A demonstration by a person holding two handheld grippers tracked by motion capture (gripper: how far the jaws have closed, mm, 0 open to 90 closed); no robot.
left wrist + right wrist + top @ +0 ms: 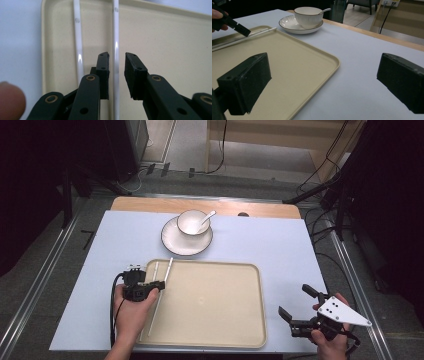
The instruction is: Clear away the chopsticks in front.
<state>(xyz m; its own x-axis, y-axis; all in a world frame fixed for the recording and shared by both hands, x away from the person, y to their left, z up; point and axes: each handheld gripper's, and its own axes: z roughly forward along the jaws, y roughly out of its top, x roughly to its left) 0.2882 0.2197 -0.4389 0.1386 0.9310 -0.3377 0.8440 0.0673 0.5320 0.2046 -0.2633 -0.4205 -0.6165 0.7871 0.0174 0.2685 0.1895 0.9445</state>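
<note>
Two white chopsticks lie along the left side of the beige tray (210, 305). One chopstick (168, 269) (115, 30) runs between the jaws of my left gripper (159, 285) (117, 58). It sits close to one pad, with a clear gap to the other, so that gripper is open. The second chopstick (156, 269) (78, 37) lies parallel, just outside the jaws. My right gripper (295, 300) (323, 70) stands wide open and empty over the table, just off the tray's right edge.
A white bowl (193, 222) (308, 16) with a spoon (207, 216) stands on a white plate (180, 244) behind the tray. A pale blue cloth (280, 245) covers the table. Cables and stands crowd the floor at the right.
</note>
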